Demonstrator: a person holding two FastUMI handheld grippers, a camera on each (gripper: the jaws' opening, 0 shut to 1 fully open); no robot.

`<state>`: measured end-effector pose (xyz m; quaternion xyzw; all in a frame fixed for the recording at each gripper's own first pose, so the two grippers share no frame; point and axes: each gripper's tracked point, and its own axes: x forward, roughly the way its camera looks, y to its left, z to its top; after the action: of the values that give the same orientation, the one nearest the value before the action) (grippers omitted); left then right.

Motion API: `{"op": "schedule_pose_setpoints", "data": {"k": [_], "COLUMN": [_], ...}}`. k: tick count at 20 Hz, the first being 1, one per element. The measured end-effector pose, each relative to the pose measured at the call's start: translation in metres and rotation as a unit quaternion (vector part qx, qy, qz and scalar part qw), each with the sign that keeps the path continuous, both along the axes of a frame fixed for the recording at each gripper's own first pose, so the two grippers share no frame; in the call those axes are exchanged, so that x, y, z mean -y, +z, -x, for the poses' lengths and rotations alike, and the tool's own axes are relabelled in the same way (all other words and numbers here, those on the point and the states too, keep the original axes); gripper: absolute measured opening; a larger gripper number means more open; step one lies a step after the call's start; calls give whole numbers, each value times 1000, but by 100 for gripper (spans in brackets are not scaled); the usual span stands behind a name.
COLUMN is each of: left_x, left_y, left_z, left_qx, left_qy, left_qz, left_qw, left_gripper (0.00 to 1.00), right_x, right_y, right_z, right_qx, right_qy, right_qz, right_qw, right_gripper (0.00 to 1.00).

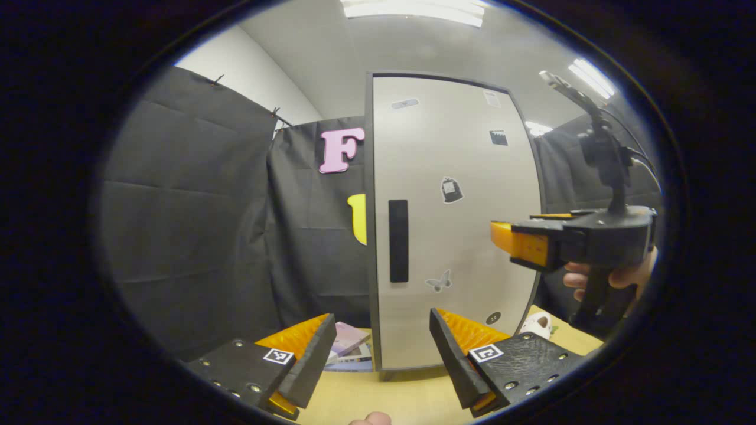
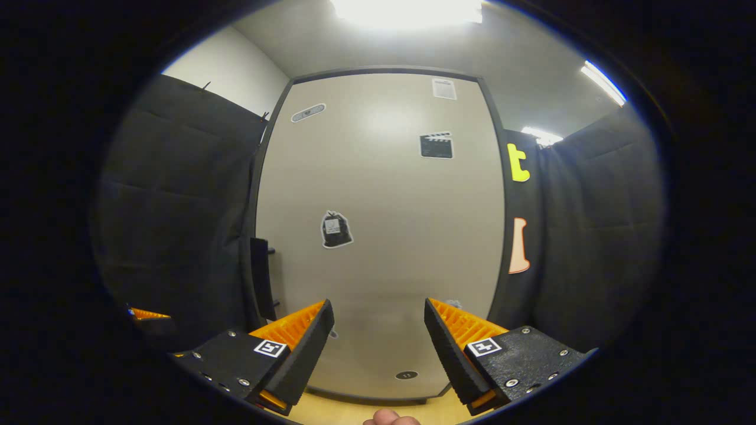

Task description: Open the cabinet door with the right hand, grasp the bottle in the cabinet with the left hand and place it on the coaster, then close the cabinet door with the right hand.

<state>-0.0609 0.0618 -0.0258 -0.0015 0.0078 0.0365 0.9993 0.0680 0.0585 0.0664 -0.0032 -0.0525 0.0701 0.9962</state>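
I am looking at the cabinet door (image 1: 455, 218), the largest thing in the left gripper view: a pale grey panel standing shut on the desk (image 1: 407, 395), so whatever is sitting inside the cabinet is hidden from me. In the right gripper view the same door is filling the middle of the frame, and its lower edge is partly hidden behind the fingers.

The black vertical handle (image 1: 398, 240) is sitting near the door's left edge. In the right gripper view I am seeing it edge-on at the far left, hard to make out against the dark cloth.

The left tongs (image 1: 378, 348) are standing wide with nothing between the fingers, low in front of the door, and the handle is lying above the gap and well apart from it. The right tongs (image 2: 378, 339) are also gaping wide on nothing, facing the door panel squarely; the handle is lying off to their left, not touched. In the left gripper view I am seeing the right tongs from the side, held by a hand (image 1: 614, 274) that is cut off at the frame edge, orange fingers pointing at the door's right half.

Some flat books (image 1: 351, 348) are lying on the desk left of the door, partly hidden by a finger. A small white object (image 1: 538, 324) is sitting by the door's lower right corner; I cannot tell what it is.
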Motion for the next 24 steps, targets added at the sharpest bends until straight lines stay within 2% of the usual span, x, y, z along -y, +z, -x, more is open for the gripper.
{"op": "schedule_pose_setpoints", "data": {"k": [1,2,6,7,8,12,14,15,17,19,23,24], "left_x": [-10,-19,-54,-64,-73,-106,-116,-121,-128,-131,-122,-117], "left_y": [-4,-8,-24,-26,-29,-44,-52,-57,-61,-60,-54,-53], "left_z": [9,18,52,59,66,81,90,91,90,87,72,69], "left_qx": [-2,-4,-14,-16,-19,-33,-42,-47,-51,-50,-39,-37], "left_qy": [8,15,45,55,65,97,107,110,112,109,88,80], "left_qz": [-1,-3,-11,-11,-9,-2,0,3,12,16,4,5], "left_qw": [1000,1000,999,998,998,995,993,993,992,993,995,996], "left_gripper": [96,92,91,96,92,91,91,91,91,91,91,87], "right_x": [-15,-30,-101,-116,-127,-144,-152,-154,-153,-154,-153,-152], "right_y": [4,8,1,-5,-11,-36,-37,-39,-38,-38,-38,-37], "right_z": [-6,-11,-24,-28,-34,-58,-67,-69,-66,-63,-48,-42], "right_qx": [5,10,7,2,-2,-33,-35,-40,-37,-40,-40,-40], "right_qy": [9,18,74,81,83,70,91,98,101,110,129,133], "right_qz": [2,5,14,22,30,31,23,25,28,28,37,37], "right_qw": [1000,1000,997,996,996,997,995,994,994,993,990,990], "right_gripper": [95,95,95,96,95,89,73,51,33,29,28,28]}}
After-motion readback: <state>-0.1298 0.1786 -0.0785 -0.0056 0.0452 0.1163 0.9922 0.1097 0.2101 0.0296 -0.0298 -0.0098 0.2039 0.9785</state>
